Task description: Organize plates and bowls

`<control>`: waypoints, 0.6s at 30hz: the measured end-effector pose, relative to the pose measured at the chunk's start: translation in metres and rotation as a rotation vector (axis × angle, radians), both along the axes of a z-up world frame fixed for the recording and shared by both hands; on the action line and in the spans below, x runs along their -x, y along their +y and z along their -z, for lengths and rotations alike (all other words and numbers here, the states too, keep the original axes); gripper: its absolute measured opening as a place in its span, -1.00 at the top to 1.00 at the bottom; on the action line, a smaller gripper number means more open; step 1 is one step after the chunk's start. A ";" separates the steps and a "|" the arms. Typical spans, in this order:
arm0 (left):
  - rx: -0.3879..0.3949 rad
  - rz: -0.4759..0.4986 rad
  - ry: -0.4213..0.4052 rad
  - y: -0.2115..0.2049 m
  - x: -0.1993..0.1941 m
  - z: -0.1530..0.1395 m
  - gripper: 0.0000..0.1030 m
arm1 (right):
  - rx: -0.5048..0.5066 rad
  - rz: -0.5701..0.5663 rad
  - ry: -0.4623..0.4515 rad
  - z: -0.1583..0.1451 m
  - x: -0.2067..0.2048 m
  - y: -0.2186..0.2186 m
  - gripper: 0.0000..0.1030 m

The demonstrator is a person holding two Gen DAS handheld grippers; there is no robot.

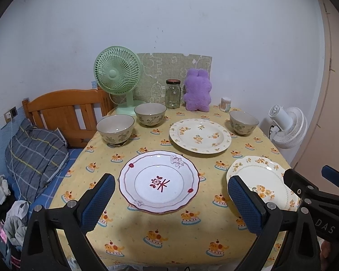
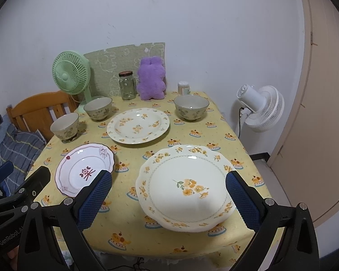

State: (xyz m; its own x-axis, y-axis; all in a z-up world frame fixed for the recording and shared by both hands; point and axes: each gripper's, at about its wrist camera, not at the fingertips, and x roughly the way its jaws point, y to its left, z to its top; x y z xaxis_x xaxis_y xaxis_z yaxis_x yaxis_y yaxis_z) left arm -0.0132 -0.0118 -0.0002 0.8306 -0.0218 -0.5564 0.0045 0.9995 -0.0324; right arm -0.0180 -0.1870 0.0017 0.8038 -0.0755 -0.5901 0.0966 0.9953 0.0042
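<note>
Three plates lie on the yellow tablecloth [image 1: 147, 237]. A white plate with a red flower motif [image 1: 158, 181] [image 2: 84, 169] lies front left, a cream scalloped plate with orange flowers [image 2: 185, 188] [image 1: 263, 181] front right, and a round orange-flowered plate [image 1: 200, 134] [image 2: 138, 125] behind them. Three beige bowls stand further back: one at the left edge [image 1: 115, 129] [image 2: 65, 126], one behind it [image 1: 150, 113] [image 2: 98, 108], one at the right [image 1: 243, 122] [image 2: 191, 107]. My left gripper [image 1: 171, 205] hovers open over the red-motif plate. My right gripper [image 2: 169, 199] hovers open over the scalloped plate.
At the back stand a green desk fan [image 1: 118, 76], a glass jar [image 1: 173, 93], a purple plush toy [image 1: 197, 90] and a cotton-swab tub [image 1: 225, 104]. A white floor fan [image 2: 260, 108] stands right of the table. A wooden bed frame [image 1: 65, 110] with bedding lies left.
</note>
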 end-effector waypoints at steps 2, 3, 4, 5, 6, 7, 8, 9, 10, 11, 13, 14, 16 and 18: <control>0.001 0.005 0.002 0.003 -0.004 0.000 -0.95 | 0.002 0.008 0.004 -0.001 -0.002 0.004 -0.97; 0.001 0.009 0.004 0.005 -0.006 -0.001 -0.95 | 0.003 0.012 0.005 -0.001 -0.002 0.005 -0.97; 0.002 0.012 0.006 0.006 -0.008 -0.001 -0.95 | 0.006 0.017 0.006 -0.001 -0.004 0.007 -0.97; 0.002 0.015 0.006 0.007 -0.010 -0.002 -0.94 | 0.010 0.023 0.006 -0.002 -0.004 0.009 -0.97; 0.000 0.018 0.008 0.009 -0.013 -0.003 -0.94 | 0.014 0.028 0.006 -0.003 -0.006 0.012 -0.97; -0.002 0.022 0.009 0.010 -0.015 -0.004 -0.91 | 0.017 0.032 0.006 -0.004 -0.007 0.014 -0.97; -0.005 0.027 0.011 0.011 -0.017 -0.004 -0.89 | 0.018 0.035 0.007 -0.004 -0.008 0.015 -0.97; -0.010 0.033 0.015 0.011 -0.020 -0.004 -0.88 | 0.018 0.039 0.010 -0.005 -0.009 0.017 -0.96; -0.015 0.040 0.020 0.011 -0.023 -0.003 -0.86 | 0.017 0.047 0.015 -0.006 -0.012 0.018 -0.96; -0.019 0.046 0.028 0.010 -0.025 -0.003 -0.84 | 0.012 0.057 0.022 -0.006 -0.014 0.018 -0.96; -0.020 0.058 0.046 0.009 -0.030 0.000 -0.81 | 0.000 0.074 0.032 -0.006 -0.016 0.017 -0.92; -0.015 0.067 0.060 0.007 -0.032 0.002 -0.78 | -0.005 0.086 0.040 -0.005 -0.018 0.016 -0.92; -0.006 0.090 0.084 0.004 -0.038 0.006 -0.73 | -0.019 0.109 0.061 -0.003 -0.022 0.013 -0.91; -0.010 0.110 0.102 -0.002 -0.042 0.009 -0.71 | -0.023 0.126 0.075 0.000 -0.026 0.010 -0.90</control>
State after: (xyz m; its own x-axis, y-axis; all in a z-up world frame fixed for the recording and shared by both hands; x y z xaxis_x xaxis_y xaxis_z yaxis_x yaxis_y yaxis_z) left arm 0.0292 -0.0137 -0.0095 0.7630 -0.1039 -0.6380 0.1113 0.9934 -0.0286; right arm 0.0076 -0.1773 0.0015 0.7425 -0.1588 -0.6507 0.2219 0.9749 0.0153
